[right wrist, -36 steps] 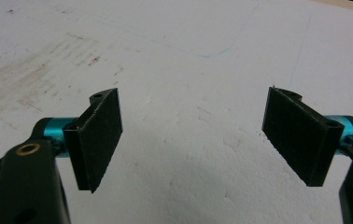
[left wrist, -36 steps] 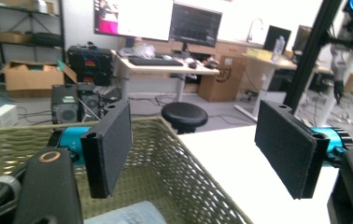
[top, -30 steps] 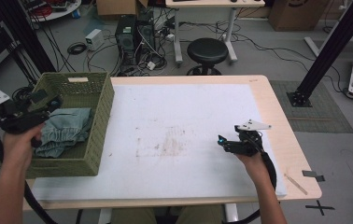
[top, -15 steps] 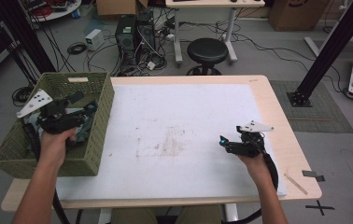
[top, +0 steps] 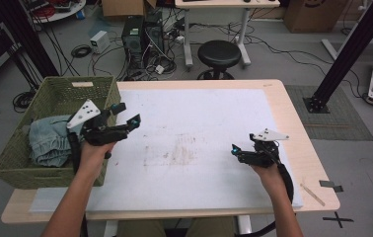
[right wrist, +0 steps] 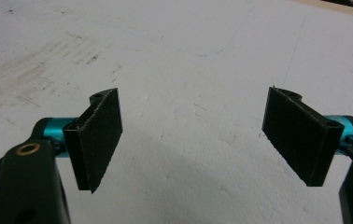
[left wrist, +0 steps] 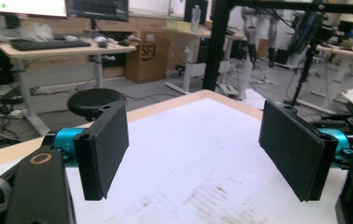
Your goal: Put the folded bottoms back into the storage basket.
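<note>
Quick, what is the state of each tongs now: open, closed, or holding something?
Left tongs: open, holding nothing, beside the green woven basket.
Right tongs: open, holding nothing.

Mat (top: 199,123) open btwn claws; basket (top: 51,98) blocks left, seemingly.

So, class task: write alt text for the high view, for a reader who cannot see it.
A person at a white-topped table holds two open, empty grippers: the left gripper is at the right edge of a green basket holding blue cloth, and the right gripper is low over the table's right side.
</note>
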### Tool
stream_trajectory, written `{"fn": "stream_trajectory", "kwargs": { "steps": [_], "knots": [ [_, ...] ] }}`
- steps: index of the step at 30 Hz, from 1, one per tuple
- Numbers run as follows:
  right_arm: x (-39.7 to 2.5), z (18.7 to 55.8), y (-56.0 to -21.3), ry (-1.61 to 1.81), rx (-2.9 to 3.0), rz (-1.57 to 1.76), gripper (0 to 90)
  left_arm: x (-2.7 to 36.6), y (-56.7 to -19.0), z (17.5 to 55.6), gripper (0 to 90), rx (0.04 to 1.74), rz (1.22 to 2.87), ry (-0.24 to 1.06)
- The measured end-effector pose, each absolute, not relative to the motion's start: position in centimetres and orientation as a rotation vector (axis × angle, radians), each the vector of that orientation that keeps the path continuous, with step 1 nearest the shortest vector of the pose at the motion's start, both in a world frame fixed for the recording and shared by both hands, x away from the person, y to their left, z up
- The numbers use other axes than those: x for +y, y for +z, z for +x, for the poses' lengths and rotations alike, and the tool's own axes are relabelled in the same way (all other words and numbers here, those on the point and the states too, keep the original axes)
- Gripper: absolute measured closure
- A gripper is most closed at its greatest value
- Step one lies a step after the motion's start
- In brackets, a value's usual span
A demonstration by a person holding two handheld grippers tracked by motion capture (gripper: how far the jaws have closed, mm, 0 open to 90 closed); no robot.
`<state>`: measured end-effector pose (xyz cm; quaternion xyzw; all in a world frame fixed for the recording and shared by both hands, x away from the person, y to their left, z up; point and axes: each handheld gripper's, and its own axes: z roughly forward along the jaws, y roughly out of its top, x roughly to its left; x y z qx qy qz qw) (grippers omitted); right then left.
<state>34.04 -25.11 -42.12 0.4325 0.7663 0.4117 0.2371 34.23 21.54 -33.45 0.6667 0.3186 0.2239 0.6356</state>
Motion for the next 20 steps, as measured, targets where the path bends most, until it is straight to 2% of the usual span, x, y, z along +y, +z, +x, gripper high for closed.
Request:
{"fn": "stream_trajectory", "kwargs": {
  "steps": [10, 20],
  "knots": [
    [-25.3, 33.8, -42.3, 1.143, 2.089, 1.19, 20.4, 16.6, -36.1, 34.9, 24.3, 0.686, 1.575, 0.443],
    [-25.6, 33.7, -42.4, 1.152, 2.08, 1.196, 20.4, 15.2, -38.5, 35.2, 24.3, 0.698, 1.615, 0.412]
  ]
}}
